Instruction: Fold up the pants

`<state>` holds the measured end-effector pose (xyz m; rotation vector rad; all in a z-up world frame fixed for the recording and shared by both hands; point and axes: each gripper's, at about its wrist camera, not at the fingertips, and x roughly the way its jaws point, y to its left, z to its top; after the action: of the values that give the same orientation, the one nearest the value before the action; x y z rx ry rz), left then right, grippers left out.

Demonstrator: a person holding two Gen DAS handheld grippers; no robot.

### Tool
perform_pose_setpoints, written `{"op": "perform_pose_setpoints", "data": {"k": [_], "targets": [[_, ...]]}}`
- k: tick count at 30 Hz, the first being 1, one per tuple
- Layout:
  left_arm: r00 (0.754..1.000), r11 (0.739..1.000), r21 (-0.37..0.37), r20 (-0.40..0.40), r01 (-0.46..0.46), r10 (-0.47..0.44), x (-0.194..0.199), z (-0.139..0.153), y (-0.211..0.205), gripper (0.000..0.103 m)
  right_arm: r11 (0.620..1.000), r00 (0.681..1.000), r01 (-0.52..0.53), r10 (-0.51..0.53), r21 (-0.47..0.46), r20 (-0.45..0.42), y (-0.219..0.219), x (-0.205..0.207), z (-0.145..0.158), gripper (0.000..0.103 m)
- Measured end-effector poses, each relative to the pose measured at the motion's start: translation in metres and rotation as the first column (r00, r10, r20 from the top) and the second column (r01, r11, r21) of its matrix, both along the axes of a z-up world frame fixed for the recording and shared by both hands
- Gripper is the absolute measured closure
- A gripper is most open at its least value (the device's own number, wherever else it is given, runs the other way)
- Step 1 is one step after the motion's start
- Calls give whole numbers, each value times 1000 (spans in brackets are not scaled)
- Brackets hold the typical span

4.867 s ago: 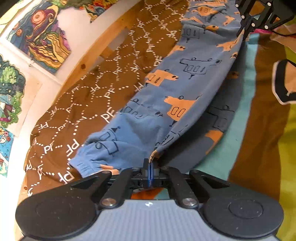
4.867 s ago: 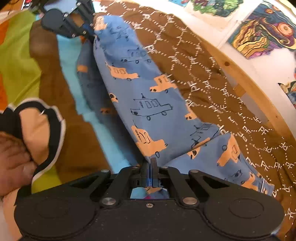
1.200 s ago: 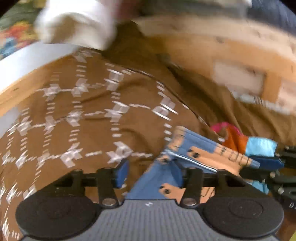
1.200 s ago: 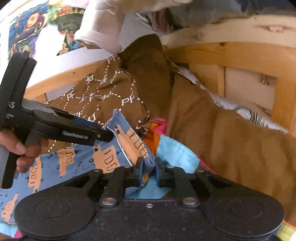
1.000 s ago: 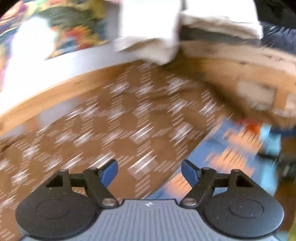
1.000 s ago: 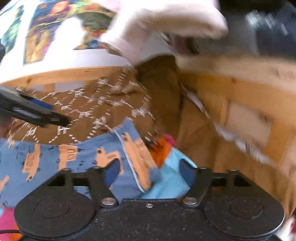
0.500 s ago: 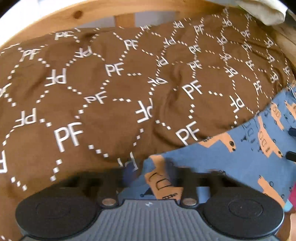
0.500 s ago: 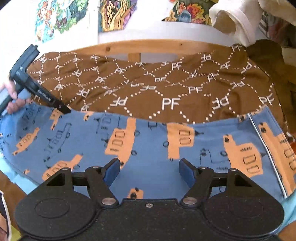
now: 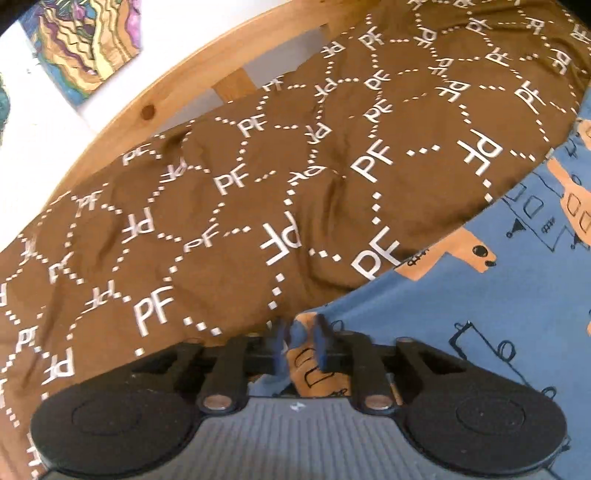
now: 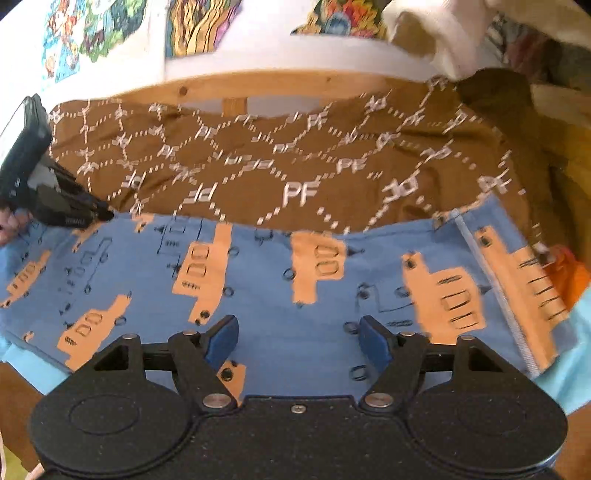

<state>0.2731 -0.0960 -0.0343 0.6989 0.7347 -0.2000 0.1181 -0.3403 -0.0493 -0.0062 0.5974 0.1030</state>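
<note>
The blue pants [image 10: 266, 295] with orange vehicle prints lie flat on the bed, folded lengthwise, waistband [image 10: 517, 273] at the right. My right gripper [image 10: 297, 339] is open and empty, hovering over the middle of the pants. My left gripper [image 9: 300, 345] has its fingers closed on the pants' far-left end [image 9: 306, 365], next to the brown blanket. In the right wrist view the left gripper [image 10: 99, 216] shows at the pants' upper left corner.
A brown blanket with white "PF" pattern [image 9: 258, 192] [image 10: 295, 166] lies beyond the pants against a wooden bed frame [image 9: 184, 85]. Light blue and orange bedding [image 10: 569, 277] lies at the right. Pictures [image 10: 92, 33] hang on the wall. A white cloth [image 10: 436, 33] hangs above right.
Both grippers let go of the pants at the waistband end and swung left. The left gripper has now closed on the pants' left end; the right stays open over the middle.
</note>
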Motion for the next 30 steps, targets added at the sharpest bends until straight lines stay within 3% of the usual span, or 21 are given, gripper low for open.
{"op": "perform_pose_setpoints", "data": {"k": [1, 2, 5, 8, 11, 14, 18, 22, 26, 30], "targets": [[1000, 1000, -12, 12, -5, 5, -6, 4, -1, 47, 1000, 1000, 21, -21, -1, 15, -4, -4, 4, 25], [999, 999, -37, 32, 1, 0, -8, 9, -6, 34, 999, 998, 53, -53, 5, 31, -9, -10, 10, 21], [994, 991, -119, 96, 55, -44, -28, 24, -30, 24, 990, 989, 135, -137, 29, 63, -25, -25, 23, 12], [986, 967, -213, 117, 140, -118, -51, 27, -63, 16, 982, 978, 188, -187, -1, 95, -37, -33, 28, 11], [979, 944, -258, 32, 204, -203, -62, 10, -99, 14, 976, 973, 218, -217, -8, 76, -48, -31, 26, 11], [978, 955, -248, -88, 162, -188, -57, -21, -120, 12, 959, 963, 270, -271, 92, -1, -71, -21, 14, 11], [983, 955, -260, -76, 142, -166, -54, -29, -117, 8, 927, 956, 278, -292, 252, 21, -101, -22, 17, 14], [986, 957, -264, -82, 121, -147, -53, -14, -117, 9, 899, 943, 296, -330, 324, 53, -107, -45, 30, 8], [982, 916, -369, -40, 157, -184, -51, 6, -128, 6, 875, 930, 327, -365, 358, 40, -115, -61, 35, 7], [966, 860, -462, -27, 217, -258, -37, 13, -165, 4, 849, 925, 335, -379, 409, 29, -120, -64, 32, 7]]}}
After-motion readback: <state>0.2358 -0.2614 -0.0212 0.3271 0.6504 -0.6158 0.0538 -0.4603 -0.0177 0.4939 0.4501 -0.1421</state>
